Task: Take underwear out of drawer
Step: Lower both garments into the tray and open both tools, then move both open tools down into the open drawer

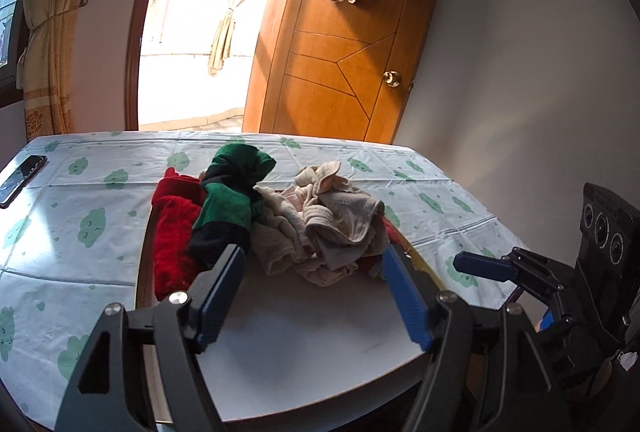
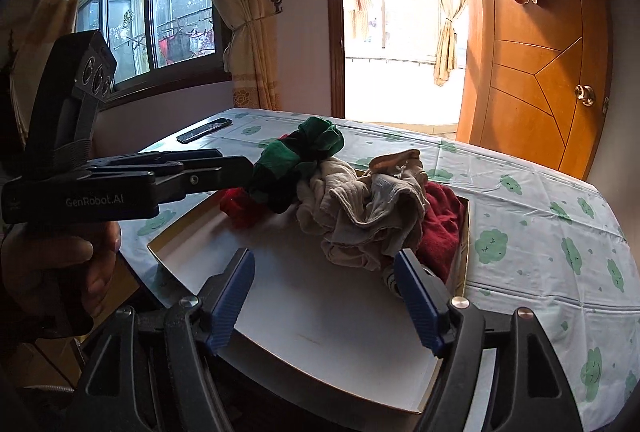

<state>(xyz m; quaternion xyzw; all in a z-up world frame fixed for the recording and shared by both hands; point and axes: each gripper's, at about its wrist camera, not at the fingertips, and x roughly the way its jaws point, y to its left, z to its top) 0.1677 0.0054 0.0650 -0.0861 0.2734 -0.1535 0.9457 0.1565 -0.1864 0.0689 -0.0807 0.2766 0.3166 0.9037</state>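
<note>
A shallow white drawer [image 1: 304, 344] stands pulled out at the near edge of a table. At its far end lies a heap of underwear: a red piece [image 1: 172, 232], a green and black piece [image 1: 228, 199] and crumpled beige pieces [image 1: 336, 220]. My left gripper [image 1: 314, 256] is open, its blue pads apart just short of the heap, nothing between them. In the right wrist view the heap [image 2: 372, 211] lies ahead of my open right gripper [image 2: 325, 258], which holds nothing. The left gripper [image 2: 232, 159] reaches in from the left, its tips close to the green piece [image 2: 304, 155].
The table carries a white cloth with green clouds [image 1: 80, 224]. A dark phone [image 2: 204, 129] lies at its far left. A person's hand [image 2: 96, 264] holds the left gripper. A finger [image 1: 480, 266] of the right gripper shows at the right. A wooden door [image 1: 340, 71] and a bright doorway stand behind.
</note>
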